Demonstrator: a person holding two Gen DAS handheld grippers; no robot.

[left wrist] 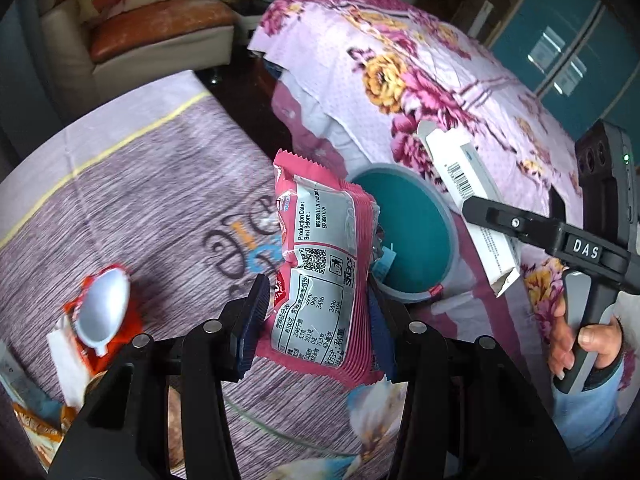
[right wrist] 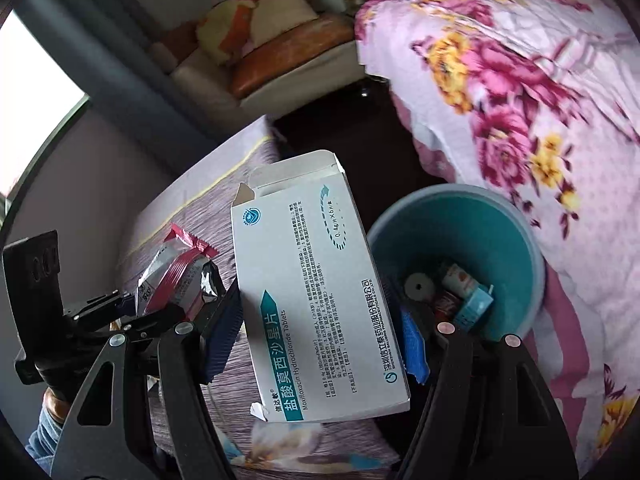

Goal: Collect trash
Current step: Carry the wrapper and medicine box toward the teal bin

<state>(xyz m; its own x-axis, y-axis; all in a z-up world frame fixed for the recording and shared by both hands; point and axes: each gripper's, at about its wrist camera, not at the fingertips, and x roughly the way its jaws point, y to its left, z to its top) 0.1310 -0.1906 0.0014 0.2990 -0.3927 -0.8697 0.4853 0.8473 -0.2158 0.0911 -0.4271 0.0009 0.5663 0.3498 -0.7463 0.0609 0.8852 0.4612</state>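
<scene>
Trash, item one: pink snack wrapper (left wrist: 320, 268), pinched between my left gripper (left wrist: 316, 320) pads, held above the purple tablecloth (left wrist: 132, 200) just beside the bin.
Item two: white medicine box (right wrist: 316, 292), end flaps open, clamped across its width in my right gripper (right wrist: 316, 332), held next to the bin's rim.
Teal bin (right wrist: 472, 232): on the floor between table and flowered bedspread (right wrist: 540, 100); small packets already inside.
Orange wrapper with a plastic spoon (left wrist: 102, 312): lying on the tablecloth.
</scene>
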